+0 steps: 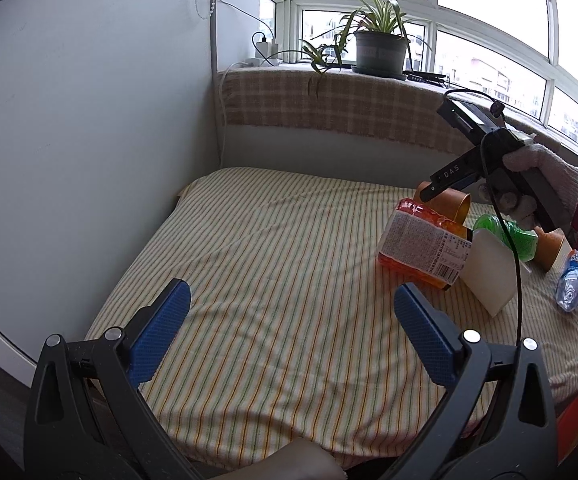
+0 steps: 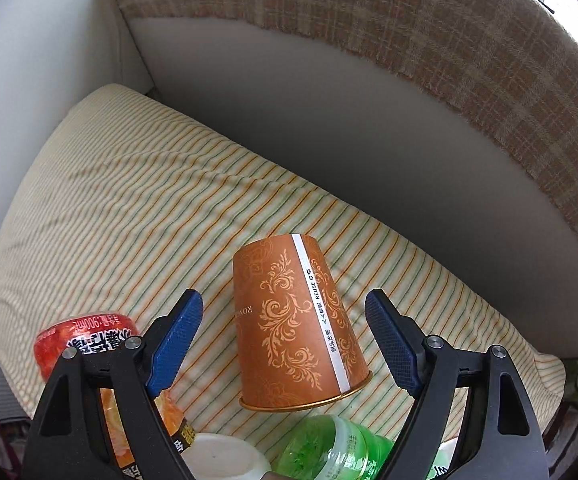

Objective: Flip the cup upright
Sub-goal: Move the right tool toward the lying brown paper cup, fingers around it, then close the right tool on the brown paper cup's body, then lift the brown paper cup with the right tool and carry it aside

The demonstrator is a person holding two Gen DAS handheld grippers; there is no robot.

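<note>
right gripper (image 2: 285, 336) hangs with jaws wide either side of the upside-down cup (image 2: 297, 320), presumably lined up to grab, while left gripper (image 1: 289, 312) idles wide open over bare cloth.

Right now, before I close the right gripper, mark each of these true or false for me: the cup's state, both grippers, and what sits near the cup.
1. The orange cup lies on its side on the striped cloth. True.
2. The right gripper is shut on the cup. False: its jaws stand open, one on each side of the cup, not touching it.
3. The left gripper is open and holds nothing. True.
4. A green bottle lies near the cup's rim. True.
5. The orange drink bottle stands upright. False: it lies on its side.
</note>
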